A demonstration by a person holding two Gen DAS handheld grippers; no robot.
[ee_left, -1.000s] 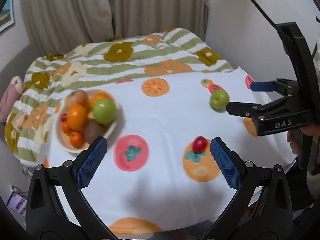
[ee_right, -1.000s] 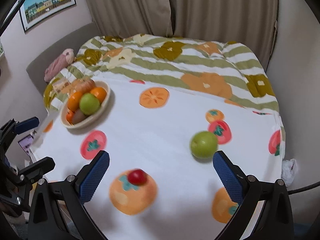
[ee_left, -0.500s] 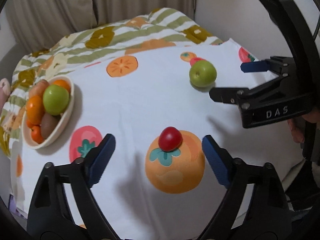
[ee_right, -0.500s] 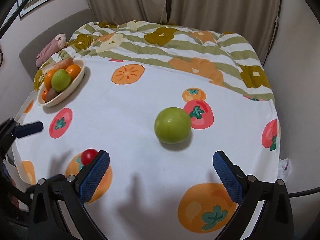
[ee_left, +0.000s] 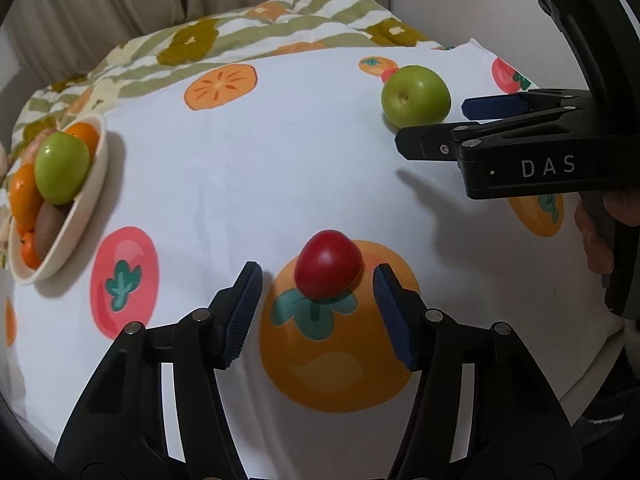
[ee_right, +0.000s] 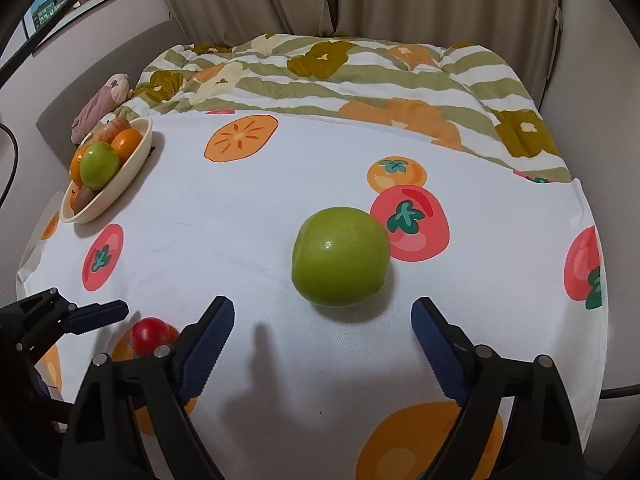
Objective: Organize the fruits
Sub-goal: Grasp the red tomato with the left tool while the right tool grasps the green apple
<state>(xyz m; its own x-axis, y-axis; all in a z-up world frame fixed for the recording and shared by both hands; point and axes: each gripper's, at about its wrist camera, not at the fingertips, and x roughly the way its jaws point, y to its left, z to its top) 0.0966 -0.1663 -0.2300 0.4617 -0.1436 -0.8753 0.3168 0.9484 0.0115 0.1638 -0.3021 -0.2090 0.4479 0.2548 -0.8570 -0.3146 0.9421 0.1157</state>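
A small red fruit point(ee_left: 328, 268) lies on the fruit-print tablecloth point(ee_left: 240, 184). My left gripper point(ee_left: 318, 284) is open, its blue pads flanking the fruit's near side without touching it. The fruit also shows in the right wrist view point(ee_right: 152, 335). A loose green apple point(ee_right: 340, 261) lies just ahead of my open right gripper point(ee_right: 322, 316); it also shows in the left wrist view point(ee_left: 415, 95). A cream bowl point(ee_left: 86, 216) at the left holds a green apple point(ee_left: 61, 173), oranges and a brown fruit.
A striped floral quilt point(ee_right: 340, 76) lies beyond the table, with curtains behind. A pink plush point(ee_right: 100, 100) rests on the grey sofa at left. The table's right edge point(ee_right: 596, 280) is close to the apple.
Both grippers moved forward and lower: the left now brackets the red fruit, the right closed in on the loose green apple. The left jaws have narrowed.
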